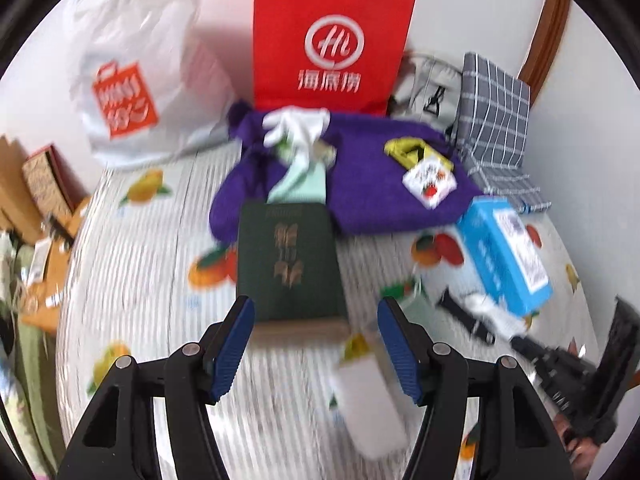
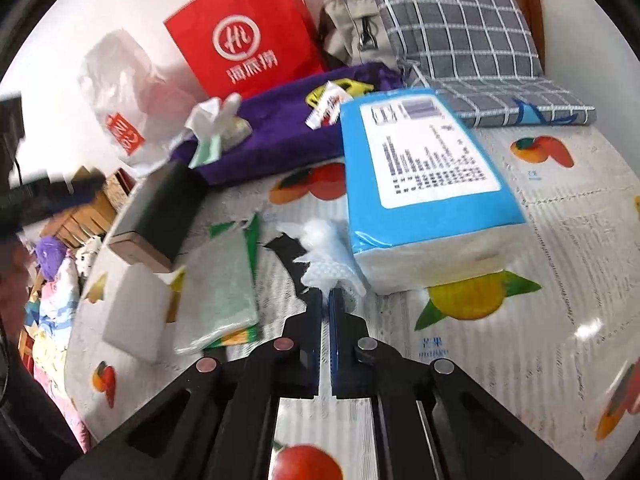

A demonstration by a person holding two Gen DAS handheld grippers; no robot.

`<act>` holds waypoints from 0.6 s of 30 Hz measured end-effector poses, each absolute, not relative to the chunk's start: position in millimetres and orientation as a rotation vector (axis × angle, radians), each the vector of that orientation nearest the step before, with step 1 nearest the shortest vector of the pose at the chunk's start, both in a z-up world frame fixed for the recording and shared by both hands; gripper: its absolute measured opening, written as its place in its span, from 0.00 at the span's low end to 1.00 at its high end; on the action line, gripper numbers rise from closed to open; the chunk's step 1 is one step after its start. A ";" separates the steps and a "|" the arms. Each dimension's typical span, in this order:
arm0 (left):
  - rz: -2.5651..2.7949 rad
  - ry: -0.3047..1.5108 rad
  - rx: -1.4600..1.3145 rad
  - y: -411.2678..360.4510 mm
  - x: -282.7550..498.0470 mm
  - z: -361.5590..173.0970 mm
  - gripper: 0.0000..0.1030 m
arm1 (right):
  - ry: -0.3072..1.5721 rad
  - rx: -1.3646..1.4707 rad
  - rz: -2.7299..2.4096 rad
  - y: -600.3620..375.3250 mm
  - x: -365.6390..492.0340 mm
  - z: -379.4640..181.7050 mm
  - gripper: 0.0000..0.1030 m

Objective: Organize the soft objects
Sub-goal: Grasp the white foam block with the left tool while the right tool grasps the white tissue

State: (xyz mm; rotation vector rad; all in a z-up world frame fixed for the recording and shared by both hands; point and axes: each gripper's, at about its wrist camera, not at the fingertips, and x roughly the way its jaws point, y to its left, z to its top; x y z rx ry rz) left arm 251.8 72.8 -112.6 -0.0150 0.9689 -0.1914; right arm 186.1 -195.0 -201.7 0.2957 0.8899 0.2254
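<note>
Soft white wad (image 2: 326,258), a bubbly plastic-like scrap, sits pinched in the right gripper (image 2: 328,296), fingers nearly closed on its tail, just beside the blue tissue pack (image 2: 420,168). Left gripper (image 1: 316,344) hovers wide, empty, over the green book (image 1: 288,260), likely free to assist.

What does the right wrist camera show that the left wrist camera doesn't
Only the right wrist view shows the right gripper shut on a white bubbly plastic piece, plus the tissue pack's printed label. Only the left wrist view shows the left gripper open, fingers either side of the green book's near end. Both show the red bag, purple cloth, blue tissue pack and plaid cushion.
</note>
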 end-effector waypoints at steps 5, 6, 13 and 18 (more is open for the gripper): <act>-0.245 1.000 -0.124 72.2 226.1 -128.7 0.61 | 0.874 0.276 0.246 -202.0 154.3 -189.7 0.03; -0.269 1.005 -0.159 69.4 221.8 -132.1 0.66 | 0.873 0.272 0.249 -203.6 149.5 -188.9 0.03; -0.164 1.068 -0.103 42.2 204.4 -170.2 0.70 | 0.877 0.230 0.221 -223.0 112.7 -196.6 0.03; -0.129 1.076 -0.088 34.0 207.6 -187.8 0.68 | 0.920 0.173 0.205 -231.8 104.4 -212.7 0.07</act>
